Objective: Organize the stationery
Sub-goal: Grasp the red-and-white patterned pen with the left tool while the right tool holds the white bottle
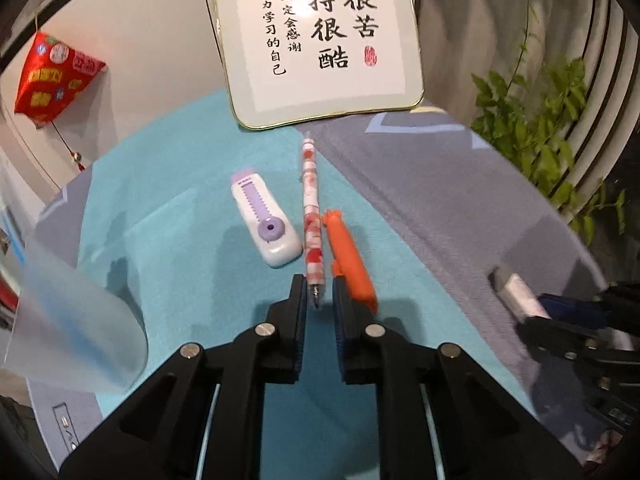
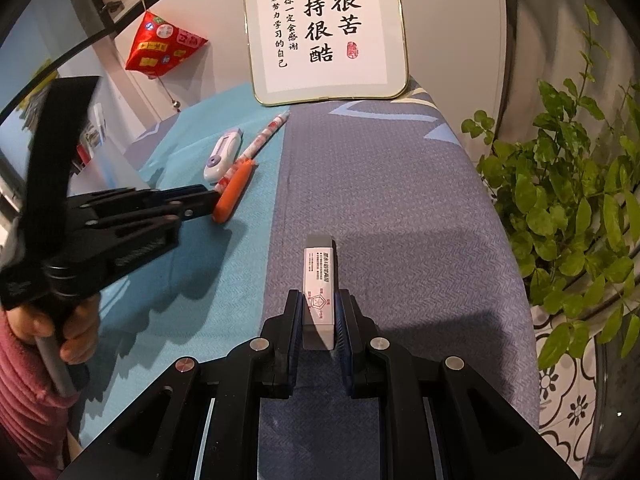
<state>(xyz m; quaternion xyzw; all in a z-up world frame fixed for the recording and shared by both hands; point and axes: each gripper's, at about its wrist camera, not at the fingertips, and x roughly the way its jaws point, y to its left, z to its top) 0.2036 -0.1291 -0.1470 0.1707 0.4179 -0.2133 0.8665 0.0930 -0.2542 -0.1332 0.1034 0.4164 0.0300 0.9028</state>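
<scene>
Left-to-right rundown, everything placed off the framed calligraphy sign (image 1: 320, 40) leaning on the wall at the back. Far to its left a red satin pouch ornament (image 1: 56, 76) hangs on a string, and well below that a curled sheet of frosted plastic (image 1: 76, 320) pokes in at the edge, blurry. Straight out from the sign's left half is the teal cloth (image 1: 180, 240), kinda fuzzy, with three things lying on it close together: a chunky rounded white-and-lilac slider case (image 1: 264, 220), a slim pen (image 1: 311, 208) with a glossy red-and-white print, and touching the pen's right side a smooth orange carrot-shaped thing (image 1: 350, 256). My left gripper (image 1: 318, 284) is pinched in on the pen's tip end, the end farthest from the sign, and the carrot thing sits right against the outer face of one finger, so it's crowded there. A hand (image 2: 76, 328) in a pink ribbed sleeve holds that tool. Out from the sign's right half it's the grey-blue woven mat (image 2: 400, 200), and there my right gripper (image 2: 319, 294) is clamped on a boxy eraser (image 2: 319, 280) in a white printed paper sleeve. Far right of the sign, a leafy green plant (image 2: 568, 200) hangs beside the mat's edge.
</scene>
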